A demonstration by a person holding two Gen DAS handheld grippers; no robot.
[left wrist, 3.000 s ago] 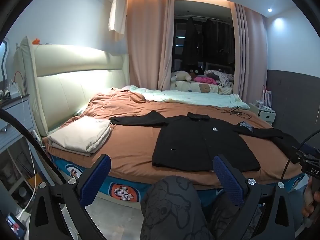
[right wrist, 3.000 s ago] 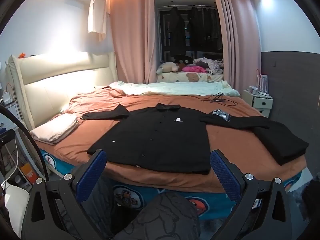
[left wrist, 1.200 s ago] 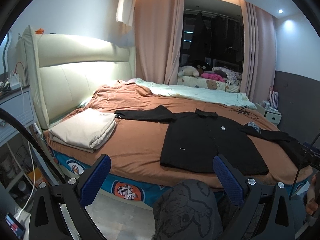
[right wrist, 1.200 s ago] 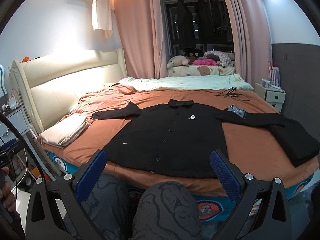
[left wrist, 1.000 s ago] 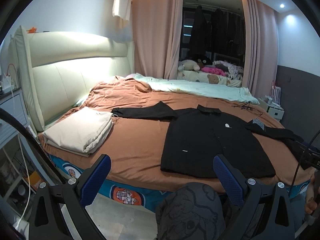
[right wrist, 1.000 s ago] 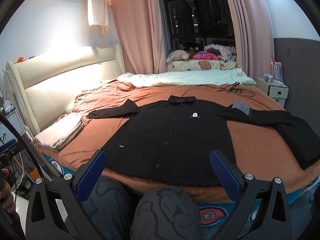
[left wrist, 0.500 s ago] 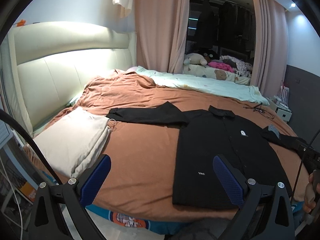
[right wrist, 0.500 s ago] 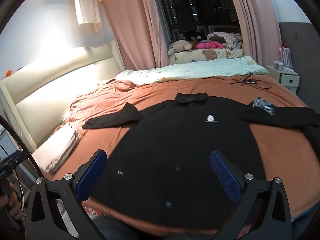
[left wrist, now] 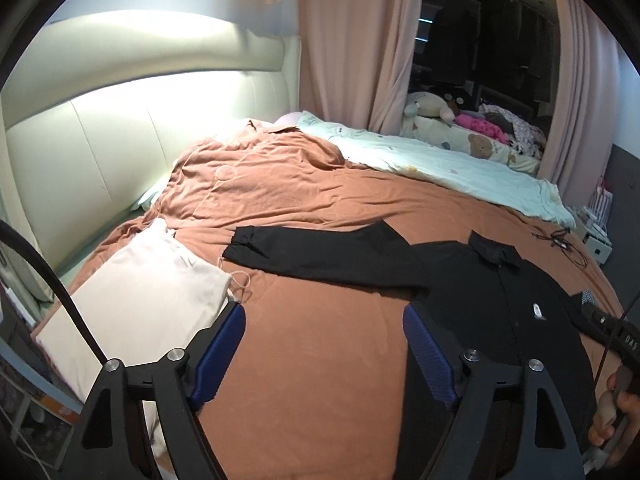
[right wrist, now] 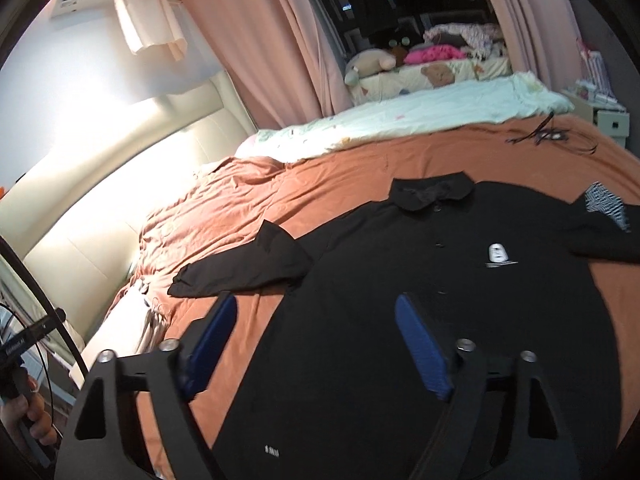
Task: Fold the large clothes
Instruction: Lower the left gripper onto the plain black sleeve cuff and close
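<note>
Shirt: black long-sleeved shirt lies front up and spread flat on the brown bedspread, collar toward the far side, one sleeve stretched out toward the headboard, the other reaching off to the right.
Change: half a second ago both cameras stood back from the mattress edge; now they are out over the bed, and the shirt fills much more of each view.
Jaws change: both pairs stood wider a second ago and are closing at this moment, with nothing between them in either view.
Meaning for the task: folding has not begun; this looks like the approach to a first pinch, probably on the sleeve and the near side of the body.
Left gripper: hangs over bare bedspread between the folded cream cloth and the shirt's side edge, tilted down toward the sleeve; released, touching no fabric.
Right gripper: hovers above the shirt's lower front, aimed down at the button line; empty, pads clear of the cloth.
Hands: the right hand shows at the edge of the left view, the left hand at the edge of the right view.
</note>
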